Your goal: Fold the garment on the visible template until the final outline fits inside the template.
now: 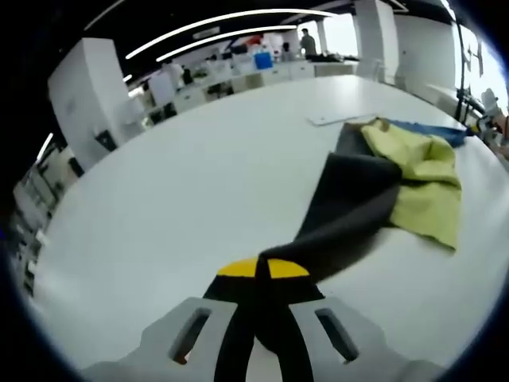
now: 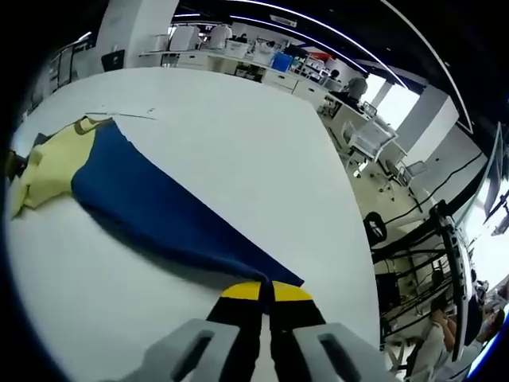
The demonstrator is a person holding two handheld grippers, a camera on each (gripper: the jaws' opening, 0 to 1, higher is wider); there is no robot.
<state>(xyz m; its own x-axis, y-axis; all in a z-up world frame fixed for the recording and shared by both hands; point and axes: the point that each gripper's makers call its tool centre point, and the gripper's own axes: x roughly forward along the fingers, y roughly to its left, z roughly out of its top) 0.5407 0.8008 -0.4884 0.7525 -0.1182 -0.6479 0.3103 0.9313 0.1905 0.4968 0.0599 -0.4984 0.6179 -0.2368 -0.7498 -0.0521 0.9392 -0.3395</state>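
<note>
A garment lies on the white table (image 1: pixel 199 199). It has a crumpled yellow body (image 1: pixel 421 179), a black part (image 1: pixel 350 207) and a blue part (image 1: pixel 433 131). The black part stretches from the yellow body down to my left gripper (image 1: pixel 262 269), which is shut on its end. In the right gripper view the blue part (image 2: pixel 159 211) runs from the yellow body (image 2: pixel 48 171) to my right gripper (image 2: pixel 266 290), shut on its corner. A thin flat white sheet (image 1: pixel 342 119) lies just beyond the garment; its edge (image 2: pixel 119 114) is faint.
The table's far edge (image 2: pixel 342 199) drops off to a floor with office chairs (image 2: pixel 370 135) and cables. Desks with boxes and a standing person (image 1: pixel 308 41) line the back of the room. A white pillar (image 1: pixel 95 95) stands at the left.
</note>
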